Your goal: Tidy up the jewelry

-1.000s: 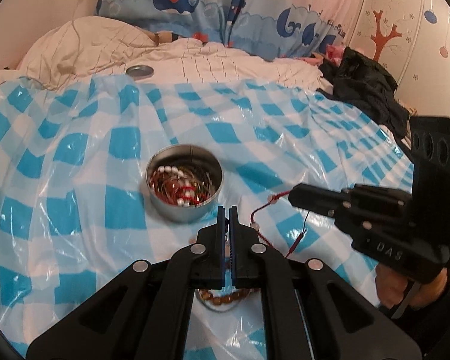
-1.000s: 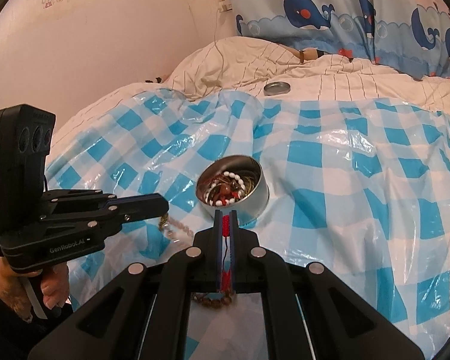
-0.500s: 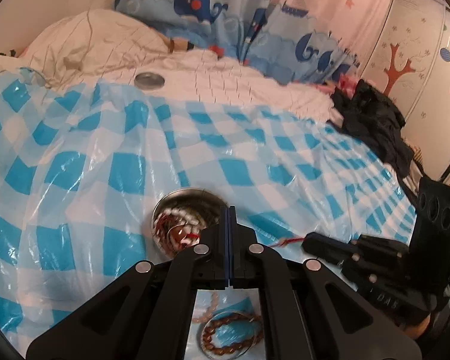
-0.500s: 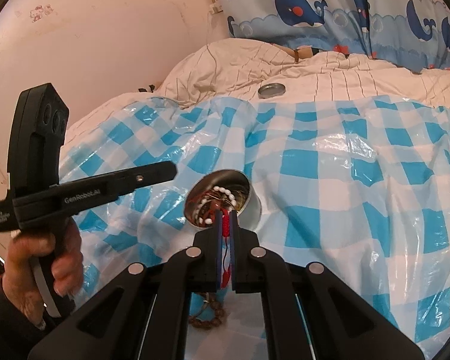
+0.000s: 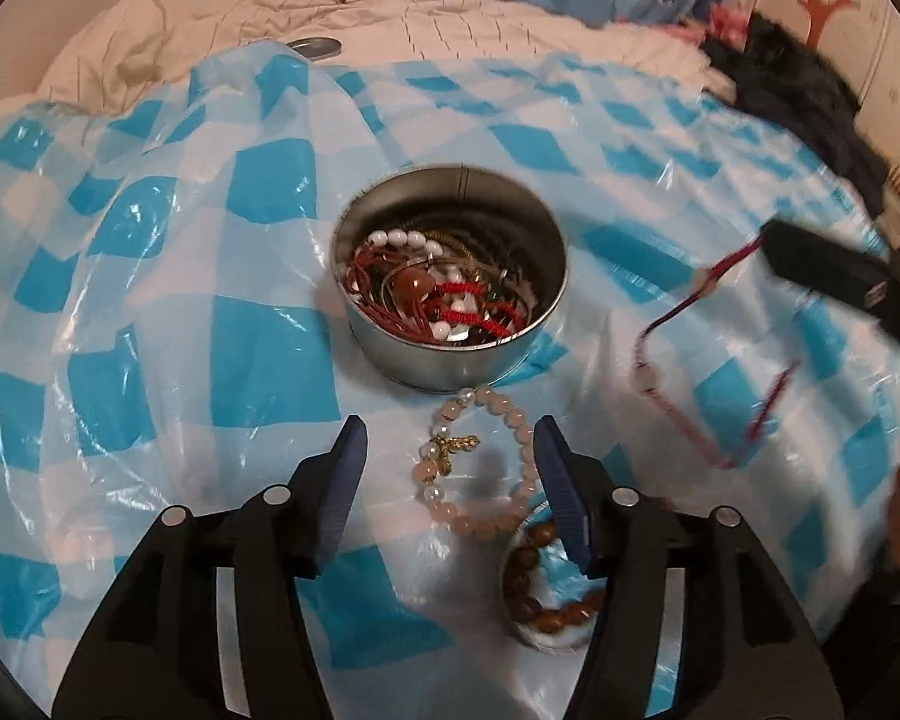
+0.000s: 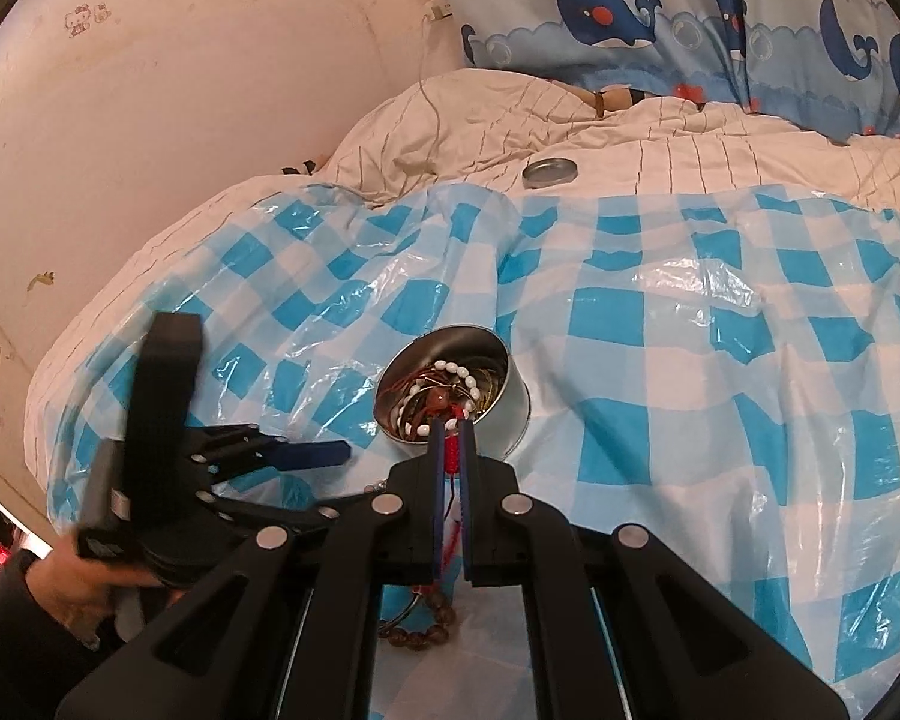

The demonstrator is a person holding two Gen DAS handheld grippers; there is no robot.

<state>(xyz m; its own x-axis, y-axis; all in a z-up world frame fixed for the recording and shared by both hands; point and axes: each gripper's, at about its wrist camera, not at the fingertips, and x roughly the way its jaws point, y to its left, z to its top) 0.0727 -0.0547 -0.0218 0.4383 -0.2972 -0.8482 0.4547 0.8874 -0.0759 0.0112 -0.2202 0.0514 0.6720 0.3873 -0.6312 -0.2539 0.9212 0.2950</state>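
Note:
A round metal tin (image 5: 450, 360) (image 6: 513, 414) stands on the checked sheet with beads and red cords tangled inside. Just in front of it a pale pink bead bracelet (image 5: 513, 420) with a gold charm lies flat. My left gripper (image 5: 450, 435) (image 6: 324, 480) hangs low over it. Its jaws are opening on either side of the bracelet and the pads are off it. A brown bead bracelet (image 5: 525, 570) (image 6: 426, 630) rests in a small round dish. My right gripper (image 6: 450, 420) (image 5: 777, 243) is shut on a red cord (image 5: 678, 312) (image 6: 450, 459), which dangles in a loop.
A blue-and-white checked plastic sheet (image 5: 270, 348) (image 6: 720, 360) covers the bed. The tin's lid (image 5: 315, 48) (image 6: 549, 171) lies on the cream quilt behind. Dark clothes (image 5: 810, 96) are heaped at the right. A wall (image 6: 180, 120) runs along the left.
My left gripper has come down close to the sheet and tipped downward, and its shut jaws have spread. The pink bracelet now shows between them. The right gripper keeps hold of the red cord.

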